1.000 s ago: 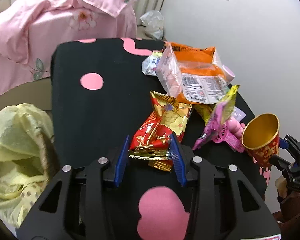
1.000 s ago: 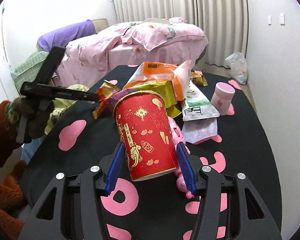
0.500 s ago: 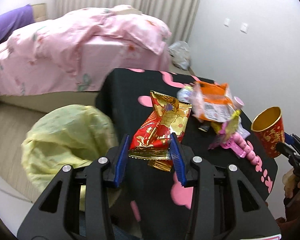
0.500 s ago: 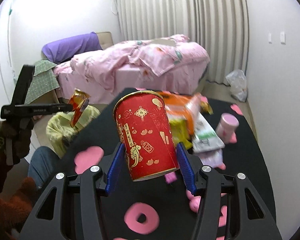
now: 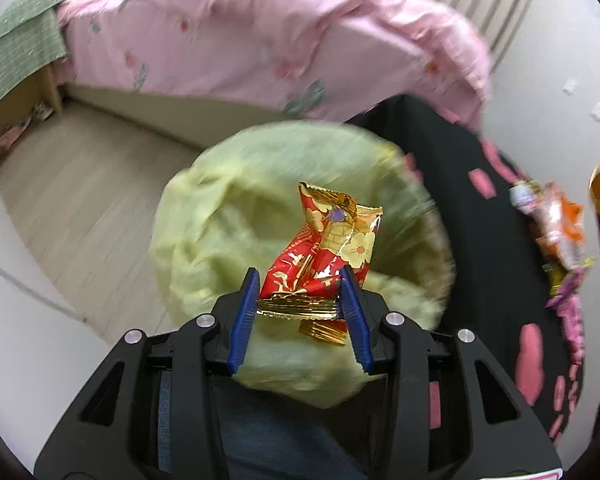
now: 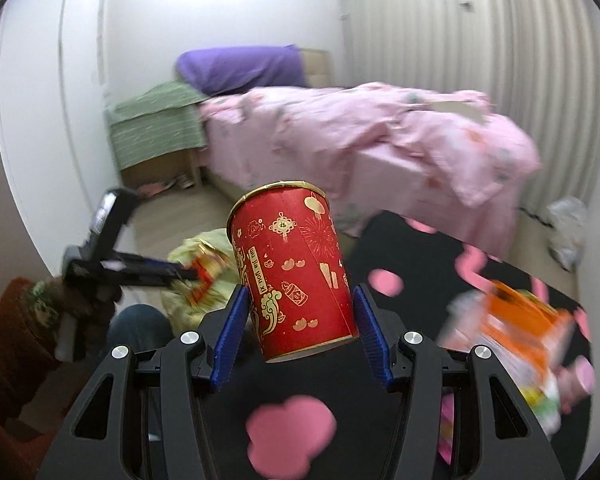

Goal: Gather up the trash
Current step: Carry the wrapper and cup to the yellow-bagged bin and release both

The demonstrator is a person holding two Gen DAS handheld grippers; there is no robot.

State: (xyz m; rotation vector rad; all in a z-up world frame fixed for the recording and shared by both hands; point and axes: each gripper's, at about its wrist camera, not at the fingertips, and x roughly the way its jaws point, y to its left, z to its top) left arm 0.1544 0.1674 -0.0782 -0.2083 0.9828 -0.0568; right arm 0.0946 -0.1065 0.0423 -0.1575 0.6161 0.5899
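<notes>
Left wrist view put your left gripper (image 5: 300,300) directly over the mouth of the yellow-green trash bag (image 5: 228,240), and that was the relation the coming move turned on: the bag lay straight below and ahead of the claw, so the drop looked like a matter of simply letting go. Your jaws were clamped on the lower end of the red-and-gold snack wrapper (image 5: 328,240), whose long axis ran up and away from the fingers, its crimped top pointing toward the far rim of the bag and leaning slightly right. The bag's opening was blurred, so you could not tell how deep it gaped. Your left hand was clearly the nearer one to the bag. In the right wrist view your right gripper (image 6: 296,328) was closed on the red paper cup (image 6: 292,276), holding it by the sides near its base; the cup's axis pointed forward and a little left, open gold rim away from you, tilted rather than upright. It hung over the black table with pink shapes (image 6: 420,280), with the bag off to its left, beyond the table edge. More wrappers, among them an orange packet (image 6: 516,316), lay on the table to the right, uncollected
</notes>
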